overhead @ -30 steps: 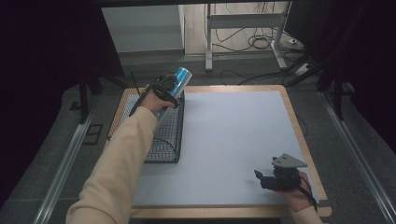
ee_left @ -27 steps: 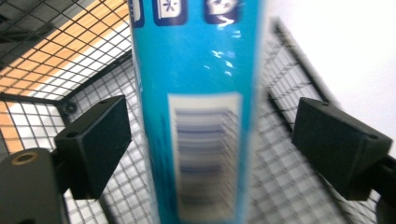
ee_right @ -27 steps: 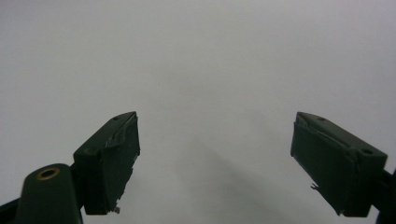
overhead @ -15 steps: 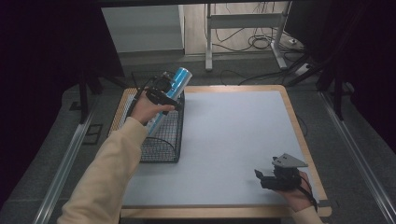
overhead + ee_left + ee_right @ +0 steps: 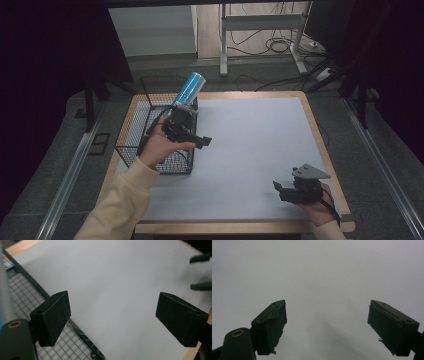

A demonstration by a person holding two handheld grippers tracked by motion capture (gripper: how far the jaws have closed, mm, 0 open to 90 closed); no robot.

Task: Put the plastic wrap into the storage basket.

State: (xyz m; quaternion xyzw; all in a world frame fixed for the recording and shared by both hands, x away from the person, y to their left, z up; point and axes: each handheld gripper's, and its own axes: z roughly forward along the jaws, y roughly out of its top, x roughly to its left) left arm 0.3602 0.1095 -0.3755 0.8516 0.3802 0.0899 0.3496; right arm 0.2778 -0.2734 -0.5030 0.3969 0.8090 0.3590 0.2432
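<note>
A blue can (image 5: 189, 89) with a pale top leans tilted at the far right corner of a black wire basket (image 5: 129, 125), its upper end above the rim. My left gripper (image 5: 197, 137) hovers over the basket's right side, just nearer than the can and apart from it, pointing right. In the left gripper view it (image 5: 115, 315) is open and holds nothing, with basket mesh (image 5: 22, 297) at lower left. My right gripper (image 5: 280, 191) rests low at the table's near right; it (image 5: 327, 325) is open over bare white surface.
A white mat (image 5: 250, 135) covers the wooden table (image 5: 320, 145). The basket stands on its left side. Beyond the far edge are table legs and cables (image 5: 280, 45) on the floor. The right gripper's jaws (image 5: 200, 272) show far off in the left gripper view.
My left gripper has let go of the blue can and drawn back toward the near side and right. The can stays leaning in the basket. The right gripper has not moved.
</note>
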